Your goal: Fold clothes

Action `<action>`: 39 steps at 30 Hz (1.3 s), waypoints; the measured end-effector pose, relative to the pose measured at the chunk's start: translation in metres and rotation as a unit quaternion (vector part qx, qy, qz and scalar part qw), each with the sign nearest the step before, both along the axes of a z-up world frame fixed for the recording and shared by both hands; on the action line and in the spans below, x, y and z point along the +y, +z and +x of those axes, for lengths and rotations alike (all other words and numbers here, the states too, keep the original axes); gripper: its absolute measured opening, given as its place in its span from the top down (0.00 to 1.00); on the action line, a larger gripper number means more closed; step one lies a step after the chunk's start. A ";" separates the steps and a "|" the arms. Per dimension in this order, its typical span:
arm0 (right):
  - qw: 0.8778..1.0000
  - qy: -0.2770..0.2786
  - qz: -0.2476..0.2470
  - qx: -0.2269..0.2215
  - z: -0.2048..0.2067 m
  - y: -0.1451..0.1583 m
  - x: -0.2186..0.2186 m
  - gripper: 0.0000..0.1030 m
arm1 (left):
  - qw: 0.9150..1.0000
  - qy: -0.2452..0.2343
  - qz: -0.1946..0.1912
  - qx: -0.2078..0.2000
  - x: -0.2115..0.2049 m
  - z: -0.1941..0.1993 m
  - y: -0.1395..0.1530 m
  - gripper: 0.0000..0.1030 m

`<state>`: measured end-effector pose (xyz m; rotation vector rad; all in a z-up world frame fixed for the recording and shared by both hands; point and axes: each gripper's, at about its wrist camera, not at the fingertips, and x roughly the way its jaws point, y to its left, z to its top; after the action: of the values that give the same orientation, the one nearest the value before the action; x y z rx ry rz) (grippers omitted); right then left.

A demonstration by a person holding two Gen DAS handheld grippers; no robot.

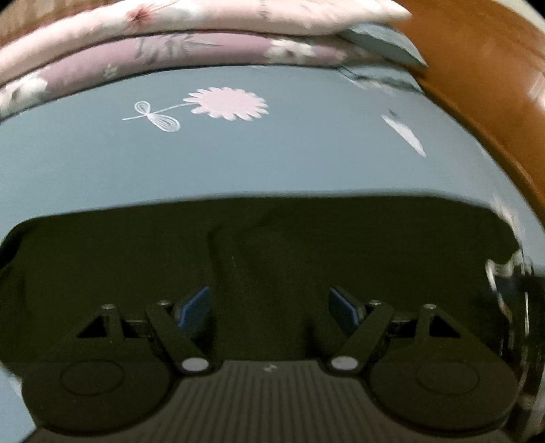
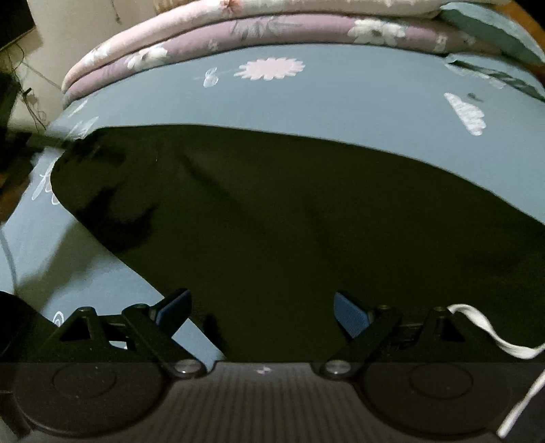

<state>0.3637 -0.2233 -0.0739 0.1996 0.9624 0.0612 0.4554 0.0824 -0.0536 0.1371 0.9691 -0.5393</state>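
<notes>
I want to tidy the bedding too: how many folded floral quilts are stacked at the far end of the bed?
2: a pale pink quilt on top, a mauve quilt directly beneath it, both beyond the dark garment. More may lie out of view.

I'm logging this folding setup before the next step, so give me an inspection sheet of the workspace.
Surface: blue-grey bedsheet with pink flower print.
Job's things: dark garment spread flat on the sheet.
Clutter: folded floral quilts stacked at the far edge.
Grippers: left gripper open, empty; right gripper open, empty.
Cables: white strap by the right gripper; thin wires far left.
Surroundings: brown wooden bed frame.
</notes>
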 end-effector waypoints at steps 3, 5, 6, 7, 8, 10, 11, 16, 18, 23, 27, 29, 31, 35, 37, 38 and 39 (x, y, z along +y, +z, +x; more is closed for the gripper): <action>1.000 -0.015 -0.004 -0.012 -0.015 0.012 -0.008 0.09 | 1.000 -0.006 0.018 0.002 0.000 -0.045 0.007 0.26; 0.999 -0.025 -0.001 -0.027 -0.027 0.023 -0.015 0.08 | 1.000 -0.012 0.010 0.009 -0.004 -0.069 0.010 0.25; 0.999 -0.030 0.002 -0.035 -0.036 0.028 -0.020 0.07 | 1.000 -0.016 0.006 0.013 -0.007 -0.080 0.011 0.24; 0.998 -0.037 0.004 -0.042 -0.045 0.033 -0.026 0.06 | 1.000 -0.017 0.002 0.016 -0.009 -0.092 0.011 0.24; 0.998 -0.044 0.007 -0.048 -0.054 0.037 -0.030 0.06 | 1.000 -0.018 -0.001 0.021 -0.012 -0.103 0.010 0.24; 0.996 -0.056 0.007 -0.062 -0.071 0.043 -0.039 0.06 | 0.999 -0.033 -0.005 0.026 -0.019 -0.124 0.003 0.24; 0.996 -0.061 0.008 -0.069 -0.082 0.046 -0.044 0.06 | 0.999 -0.046 0.000 0.025 -0.024 -0.134 -0.002 0.24; 0.992 -0.092 0.017 -0.083 -0.129 0.053 -0.070 0.06 | 0.990 -0.098 0.101 -0.006 -0.034 -0.160 -0.028 0.32; 0.991 -0.104 0.020 -0.086 -0.149 0.053 -0.078 0.06 | 0.985 -0.110 0.133 -0.006 -0.028 -0.165 -0.034 0.32; 0.988 -0.125 0.020 -0.087 -0.189 0.050 -0.090 0.06 | 0.982 -0.103 0.158 -0.006 -0.014 -0.162 -0.040 0.33; 0.986 -0.145 0.023 -0.078 -0.207 0.044 -0.095 0.06 | 0.985 -0.058 0.159 0.025 -0.005 -0.149 -0.054 0.38; 0.986 -0.146 0.018 -0.078 -0.215 0.044 -0.094 0.06 | 0.989 -0.053 0.133 0.038 0.002 -0.151 -0.055 0.51; 0.986 -0.143 0.016 -0.080 -0.223 0.044 -0.094 0.05 | 0.987 -0.079 0.136 0.034 0.003 -0.157 -0.056 0.51; 0.985 -0.152 0.023 -0.073 -0.230 0.036 -0.105 0.05 | 0.983 -0.098 0.152 0.034 -0.003 -0.161 -0.054 0.85; 0.985 -0.157 0.027 -0.073 -0.232 0.034 -0.109 0.05 | 0.978 -0.104 0.178 0.024 -0.011 -0.170 -0.050 0.98; 0.984 -0.158 0.029 -0.073 -0.233 0.033 -0.111 0.05 | 0.976 -0.105 0.189 0.018 -0.012 -0.174 -0.048 0.99; 0.984 -0.158 0.032 -0.076 -0.234 0.033 -0.112 0.05 | 0.977 -0.095 0.189 0.015 -0.011 -0.176 -0.046 0.99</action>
<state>0.1295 -0.3352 -0.0406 0.3996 0.7674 -0.1814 0.2795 0.0716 -0.0991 0.5692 1.0879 -0.5276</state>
